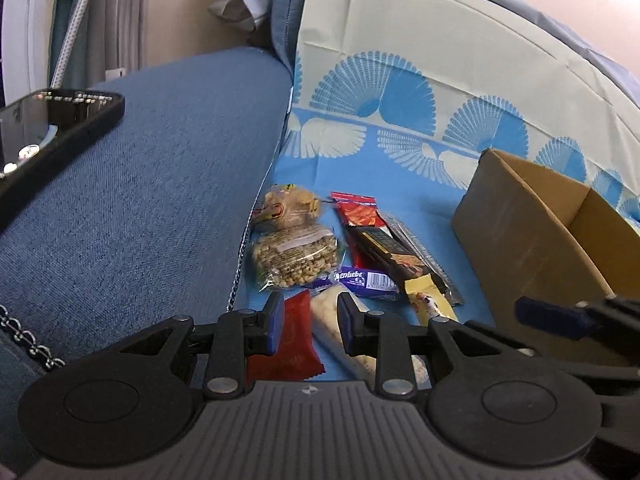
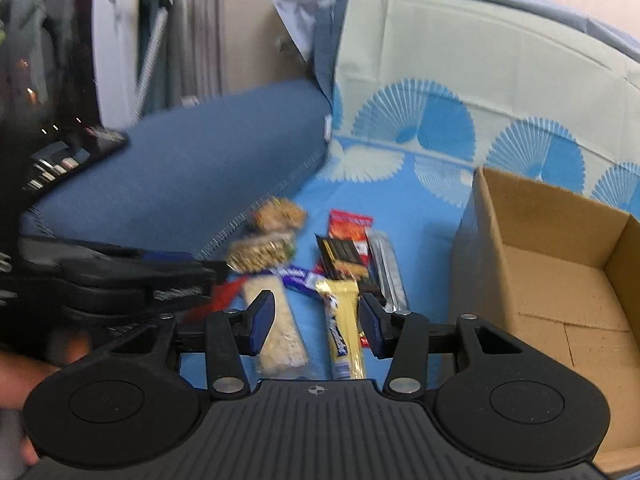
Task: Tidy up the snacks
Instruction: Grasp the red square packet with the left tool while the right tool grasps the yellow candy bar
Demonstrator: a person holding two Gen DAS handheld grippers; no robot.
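From the left wrist camera, the left gripper [image 1: 307, 322] hangs over a pile of snacks on a blue cloth [image 1: 432, 216]. Its two blue pads are apart and hold nothing. Between them you can see a red packet [image 1: 298, 334] and a pale long bar [image 1: 332, 320] lying on the cloth. A bit further away lie a clear bag of nuts [image 1: 296, 258], a purple bar [image 1: 366, 280], a dark bar [image 1: 390, 254], a red and orange packet [image 1: 356, 210] and a yellow bar [image 1: 426, 294]. An open brown box [image 1: 532, 248] stands to the right of the pile. A blue cushion [image 1: 140, 200] is on the left, touching the cloth.

From the right wrist camera, which is blurry, the right gripper [image 2: 316, 324] is also wide open and holds nothing. The pale long bar [image 2: 278, 328] and the yellow bar [image 2: 344, 328] lie on the cloth between its pads. The brown box [image 2: 560, 280] is just to the right, and the left gripper [image 2: 120, 276] reaches in from the left
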